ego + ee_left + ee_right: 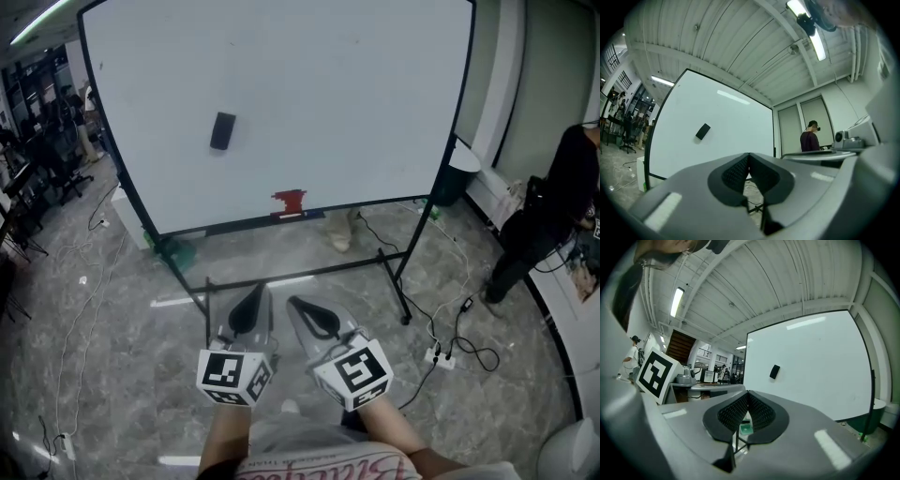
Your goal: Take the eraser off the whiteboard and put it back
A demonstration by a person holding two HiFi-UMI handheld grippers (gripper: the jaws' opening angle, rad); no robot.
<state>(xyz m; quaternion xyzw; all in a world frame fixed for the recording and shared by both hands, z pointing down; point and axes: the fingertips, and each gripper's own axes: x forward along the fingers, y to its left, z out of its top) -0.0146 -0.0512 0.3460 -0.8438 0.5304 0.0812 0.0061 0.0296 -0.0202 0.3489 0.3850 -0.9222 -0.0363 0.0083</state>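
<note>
A black eraser (222, 130) clings to the left half of a big whiteboard (309, 84) on a wheeled stand. It also shows as a small dark block in the left gripper view (703, 131) and in the right gripper view (775, 371). My left gripper (254, 300) and right gripper (300, 307) are held side by side low in the head view, well short of the board, both pointing at it. Each has its jaws shut with nothing between them, as the left gripper (749, 157) and right gripper (747, 394) show in their own views.
A red object (289, 202) sits on the board's lower rail. The stand's black legs (398, 281) spread over the marble floor. A power strip with cables (441, 356) lies at the right, near a person in dark clothes (553, 216). Office chairs (52, 159) stand at the left.
</note>
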